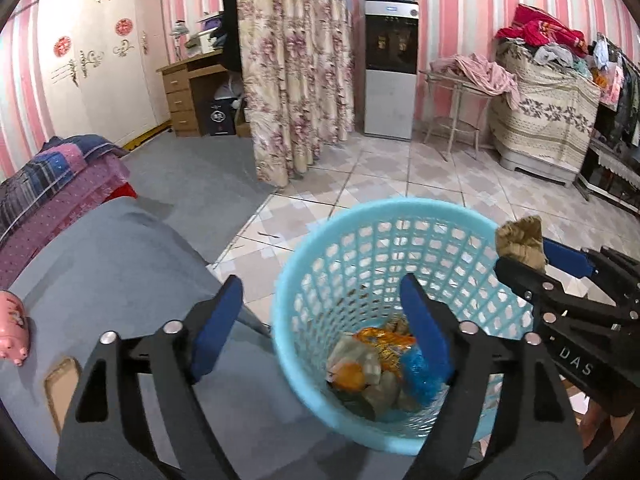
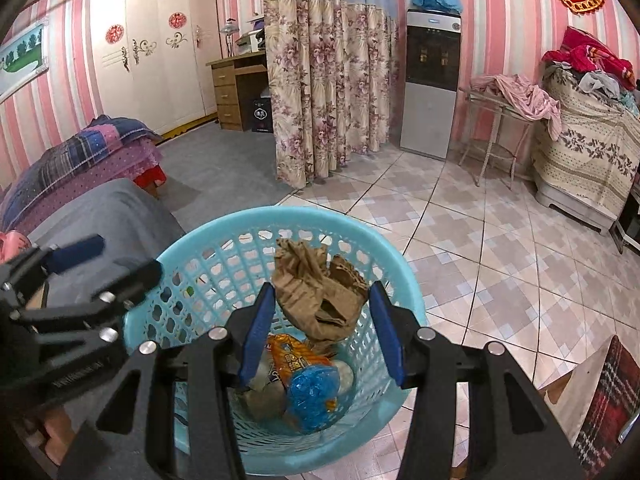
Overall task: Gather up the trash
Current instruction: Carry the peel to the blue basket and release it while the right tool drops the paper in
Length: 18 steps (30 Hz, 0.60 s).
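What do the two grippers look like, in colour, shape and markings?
Both are alike. The left gripper and the right gripper have matte black angular link arms with triangular cut-outs, round silver pivot bolts, and flat blue pads lining the fingers. The right gripper's body carries white letters reading "DAS" in the left wrist view. No cables or sleeves are visible.

Pink piggy bank (image 1: 14, 330) edge-cropped

Two grippers: the left gripper (image 1: 320, 304) and the right gripper (image 2: 325, 320). One blue basket (image 2: 200, 240) on the floor, near. One crumpled brown paper (image 2: 320, 292) above it. Inside: one orange wrapper (image 2: 294, 358), one blue wrapper (image 2: 314, 394), some pale scraps too jumbled to count. One pink piggy bank (image 1: 12, 328), near left. One water dispenser (image 1: 390, 68), far.
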Motion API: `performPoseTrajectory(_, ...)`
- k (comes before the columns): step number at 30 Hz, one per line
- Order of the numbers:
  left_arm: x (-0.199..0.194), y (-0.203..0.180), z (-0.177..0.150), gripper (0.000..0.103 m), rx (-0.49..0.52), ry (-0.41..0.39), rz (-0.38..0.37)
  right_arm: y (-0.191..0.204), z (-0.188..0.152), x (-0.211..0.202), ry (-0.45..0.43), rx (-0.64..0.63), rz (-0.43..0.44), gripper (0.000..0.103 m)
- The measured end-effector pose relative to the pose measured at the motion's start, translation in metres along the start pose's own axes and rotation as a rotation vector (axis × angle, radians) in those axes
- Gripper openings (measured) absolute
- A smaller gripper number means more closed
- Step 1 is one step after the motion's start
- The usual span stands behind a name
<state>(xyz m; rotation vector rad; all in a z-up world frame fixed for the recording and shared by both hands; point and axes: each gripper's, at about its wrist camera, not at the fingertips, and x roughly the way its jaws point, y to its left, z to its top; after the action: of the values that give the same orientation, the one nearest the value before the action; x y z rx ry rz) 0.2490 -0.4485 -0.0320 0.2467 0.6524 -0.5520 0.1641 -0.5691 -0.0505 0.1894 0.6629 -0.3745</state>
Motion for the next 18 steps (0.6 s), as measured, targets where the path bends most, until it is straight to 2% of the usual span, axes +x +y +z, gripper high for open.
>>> performPoseTrajectory(4,-0.011,0.023,-0.001,0.09,-0.034,-0.013,0.031,0.002,0.0,0.002,0.0,0.004,0.0,0.049)
performPoseTrajectory(10,-0.021,0.044,-0.003,0.093,-0.065,-0.028,0.08,0.015,0.0,0.006,-0.003,-0.003,-0.005,0.051)
performPoseTrajectory(15,-0.027,0.055,-0.007,0.094,-0.086,-0.032,0.083,0.026,-0.002,0.012,0.0,-0.008,-0.005,0.051)
performPoseTrajectory(17,-0.029,0.056,-0.007,0.096,-0.084,-0.032,0.083,0.029,-0.003,0.013,-0.003,-0.006,-0.018,0.054)
performPoseTrajectory(18,-0.03,0.056,-0.007,0.097,-0.085,-0.035,0.085,0.031,-0.003,0.014,-0.003,-0.006,-0.018,0.062)
